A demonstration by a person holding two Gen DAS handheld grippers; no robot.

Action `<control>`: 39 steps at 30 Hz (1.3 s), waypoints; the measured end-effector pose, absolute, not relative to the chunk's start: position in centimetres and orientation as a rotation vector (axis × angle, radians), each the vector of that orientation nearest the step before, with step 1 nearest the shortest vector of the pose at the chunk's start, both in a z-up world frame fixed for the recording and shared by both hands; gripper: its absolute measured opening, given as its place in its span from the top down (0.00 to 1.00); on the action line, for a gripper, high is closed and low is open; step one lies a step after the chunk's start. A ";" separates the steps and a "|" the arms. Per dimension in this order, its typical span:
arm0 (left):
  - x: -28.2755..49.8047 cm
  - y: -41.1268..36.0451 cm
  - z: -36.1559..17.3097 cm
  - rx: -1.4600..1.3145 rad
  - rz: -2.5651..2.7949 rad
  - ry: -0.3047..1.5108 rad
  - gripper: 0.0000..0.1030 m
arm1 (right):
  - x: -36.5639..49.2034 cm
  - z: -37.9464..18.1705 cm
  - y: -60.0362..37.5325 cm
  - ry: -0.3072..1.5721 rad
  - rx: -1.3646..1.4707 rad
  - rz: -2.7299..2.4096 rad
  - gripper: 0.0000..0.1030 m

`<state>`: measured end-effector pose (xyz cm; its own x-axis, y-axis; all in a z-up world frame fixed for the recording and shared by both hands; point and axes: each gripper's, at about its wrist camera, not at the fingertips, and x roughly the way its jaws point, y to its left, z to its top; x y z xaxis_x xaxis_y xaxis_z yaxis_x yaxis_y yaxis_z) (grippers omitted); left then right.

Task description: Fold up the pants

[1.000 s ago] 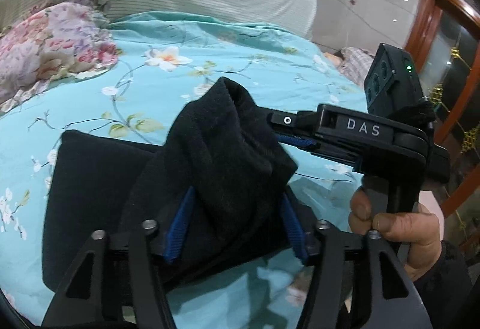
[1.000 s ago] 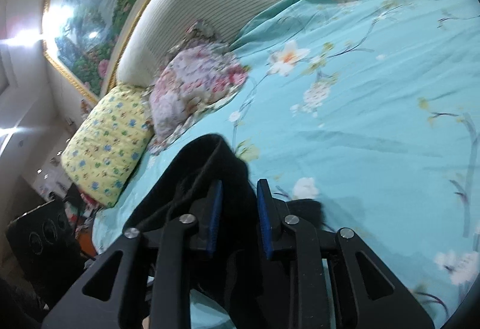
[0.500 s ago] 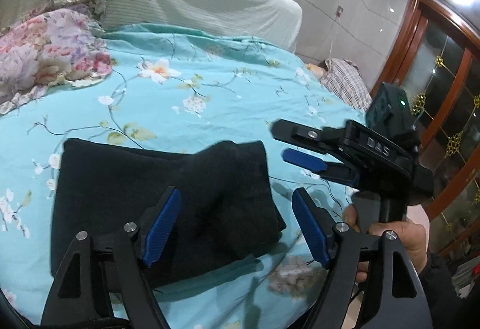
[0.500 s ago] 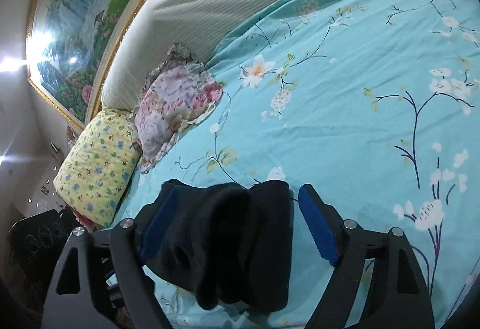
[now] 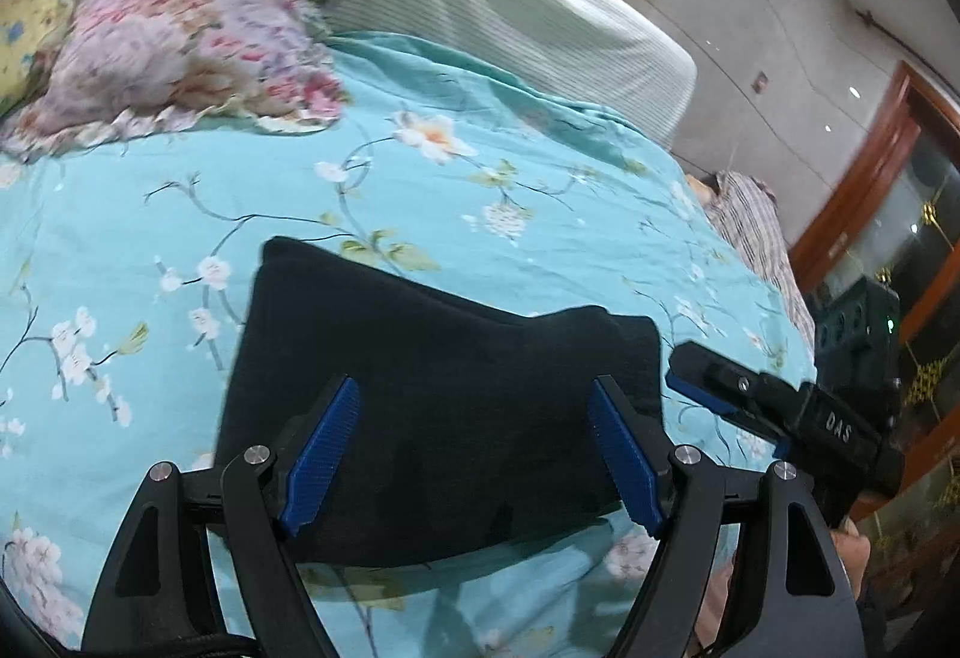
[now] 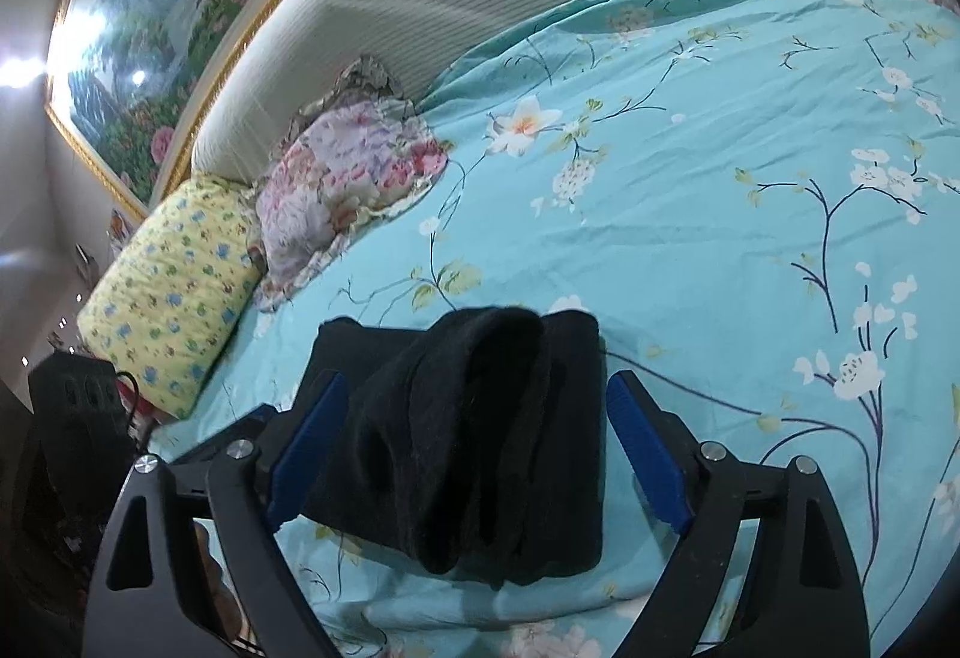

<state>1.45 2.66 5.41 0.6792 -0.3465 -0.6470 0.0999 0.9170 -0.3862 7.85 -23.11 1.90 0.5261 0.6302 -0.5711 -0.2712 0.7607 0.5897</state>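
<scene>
The left gripper [image 5: 474, 448], a black two-finger tool with ribbed blue pads, has its jaws spread wide, and nothing is between them. It hangs above the near part of the folded black knit pants [image 5: 432, 394], and contact with the cloth cannot be told. The right gripper [image 6: 474, 442], of the same build, also has its jaws wide apart, one pad on either side of the pants' end and no cloth pinched between them.

The pants lie flat as a compact rectangular bundle on the turquoise bedspread printed with white blossoms and dark twigs [image 5: 180, 214], near its front edge and well apart from the pink floral pillow [image 5: 174, 51] at the head of the bed. The long axis of the bundle runs across the left wrist view, from the side below the pillow toward the right gripper. In the right wrist view its end faces the camera, with a rounded fold of fabric bulging on top [image 6: 474, 418].

The right gripper's black body, seen from the left wrist, carries white letters "DAS" [image 5: 838, 427].
</scene>
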 end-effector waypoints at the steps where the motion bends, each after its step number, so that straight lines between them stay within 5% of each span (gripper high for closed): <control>1: 1.3 3.0 5.4 -0.339 -0.251 0.787 0.23 | 7.7 1.9 -22.8 0.863 0.454 0.560 0.14; 39: 3.5 9.6 -0.8 -0.559 -0.122 0.924 0.22 | 7.3 -2.0 -20.6 1.004 0.429 0.491 0.08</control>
